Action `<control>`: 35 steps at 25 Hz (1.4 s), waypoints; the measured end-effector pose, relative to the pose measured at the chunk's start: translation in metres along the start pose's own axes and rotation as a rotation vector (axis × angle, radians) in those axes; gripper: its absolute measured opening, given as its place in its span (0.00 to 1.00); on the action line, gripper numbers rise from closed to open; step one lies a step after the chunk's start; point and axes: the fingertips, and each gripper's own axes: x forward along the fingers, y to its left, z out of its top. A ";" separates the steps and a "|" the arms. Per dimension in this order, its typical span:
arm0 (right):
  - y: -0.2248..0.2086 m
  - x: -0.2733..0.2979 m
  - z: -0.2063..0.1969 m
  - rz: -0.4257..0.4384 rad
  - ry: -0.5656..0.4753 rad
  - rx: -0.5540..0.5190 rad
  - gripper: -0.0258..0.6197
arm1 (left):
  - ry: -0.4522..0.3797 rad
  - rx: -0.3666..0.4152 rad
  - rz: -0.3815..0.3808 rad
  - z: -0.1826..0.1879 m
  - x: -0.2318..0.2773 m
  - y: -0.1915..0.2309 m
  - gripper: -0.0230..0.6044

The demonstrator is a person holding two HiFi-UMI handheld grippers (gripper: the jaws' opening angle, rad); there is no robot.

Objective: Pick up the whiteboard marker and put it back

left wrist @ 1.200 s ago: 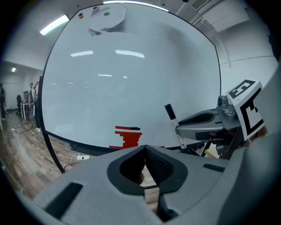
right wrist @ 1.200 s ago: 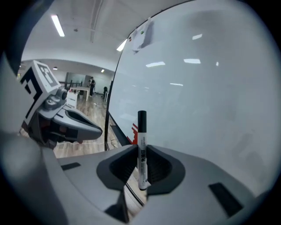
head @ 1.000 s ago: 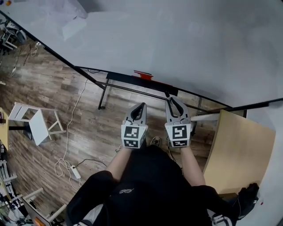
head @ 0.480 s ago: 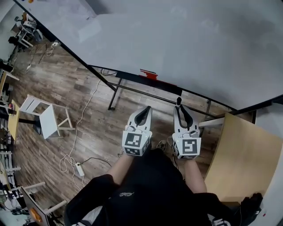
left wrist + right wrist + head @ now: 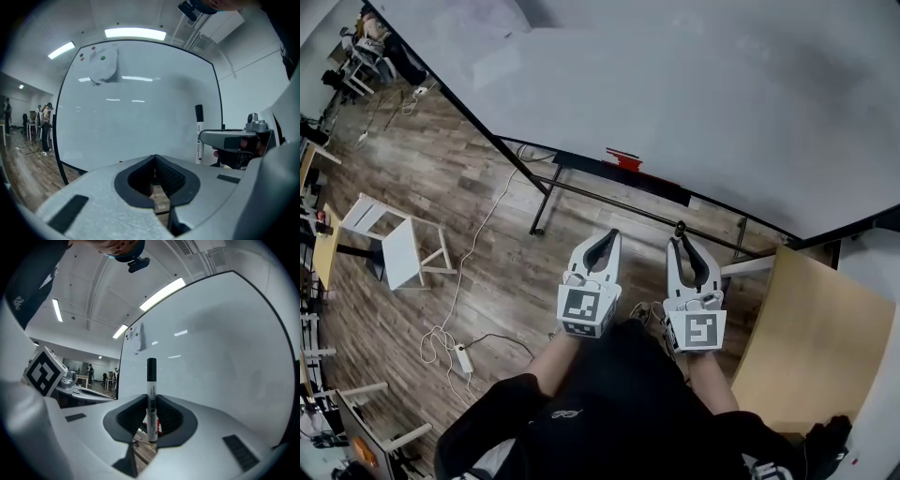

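A white whiteboard marker point(image 5: 151, 401) with a black cap stands upright between the jaws of my right gripper point(image 5: 151, 417), which is shut on it. In the head view the right gripper point(image 5: 682, 240) points at the whiteboard point(image 5: 722, 103), and the marker's black cap point(image 5: 680, 228) shows at its tip. The same marker point(image 5: 198, 133) also shows at the right of the left gripper view. My left gripper point(image 5: 609, 237) is held beside the right one, shut with nothing in it. A black tray point(image 5: 619, 173) runs along the board's lower edge, with a red object point(image 5: 623, 157) on it.
The whiteboard stands on a black metal frame point(image 5: 539, 202) over a wooden floor. A light wooden tabletop point(image 5: 806, 337) lies at the right. A white stool point(image 5: 389, 246) and a cable with a power strip point(image 5: 461, 358) are on the floor at the left.
Both grippers have dropped slightly in the head view and spread a little apart. The view has shifted, so the board and tray sit further right and lower. The marker stays held.
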 end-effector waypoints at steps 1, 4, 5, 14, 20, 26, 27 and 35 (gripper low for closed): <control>0.005 0.003 0.001 0.012 -0.003 -0.009 0.12 | -0.007 0.002 0.006 0.002 -0.002 0.003 0.04; 0.022 0.015 0.006 0.059 -0.025 -0.038 0.12 | -0.013 -0.001 0.035 0.003 -0.009 0.016 0.04; 0.028 0.019 0.008 0.081 -0.033 -0.060 0.12 | -0.013 -0.004 0.047 0.002 -0.012 0.021 0.04; 0.103 0.064 0.009 0.262 -0.008 -0.117 0.12 | -0.008 -0.046 0.229 -0.003 -0.060 0.091 0.04; 0.126 0.088 0.006 0.301 0.020 -0.111 0.12 | -0.010 -0.052 0.290 -0.011 -0.072 0.116 0.04; 0.141 0.110 -0.025 0.340 0.122 -0.246 0.12 | 0.023 -0.071 0.296 -0.032 -0.068 0.141 0.04; 0.144 0.115 -0.029 0.338 0.137 -0.247 0.12 | 0.027 -0.074 0.292 -0.034 -0.066 0.146 0.04; 0.169 0.167 -0.045 0.316 0.260 -0.390 0.12 | 0.036 -0.142 0.228 -0.048 -0.039 0.199 0.04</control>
